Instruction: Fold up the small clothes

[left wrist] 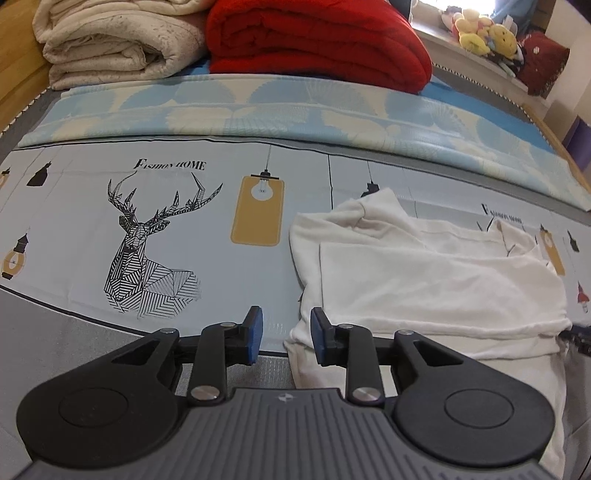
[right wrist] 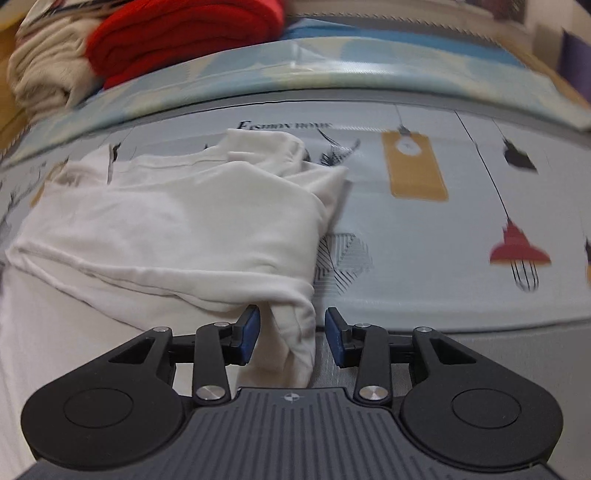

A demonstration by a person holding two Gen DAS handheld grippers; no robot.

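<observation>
Right gripper (right wrist: pixel 291 334) straddles white garment (right wrist: pixel 184 229) corner; left gripper (left wrist: pixel 286 334) beside it.

White garment (left wrist: pixel 424 273) partly folded, layered, lying flat on printed sheet (left wrist: pixel 221 258), near edge draping.

Spread on the printed sheet (left wrist: pixel 155 192), to the right of the deer print (left wrist: pixel 147 251) and lamp print (left wrist: pixel 258 210): the folded garment (left wrist: pixel 424 273), its near edge hanging over the sheet's front border. Beyond, across the back: a patterned mat (left wrist: pixel 295 110). Behind that, side by side: a rolled blanket (left wrist: pixel 110 40) left, a quilt (left wrist: pixel 314 40) right. Far right, on a ledge: plush toys (left wrist: pixel 484 33).
</observation>
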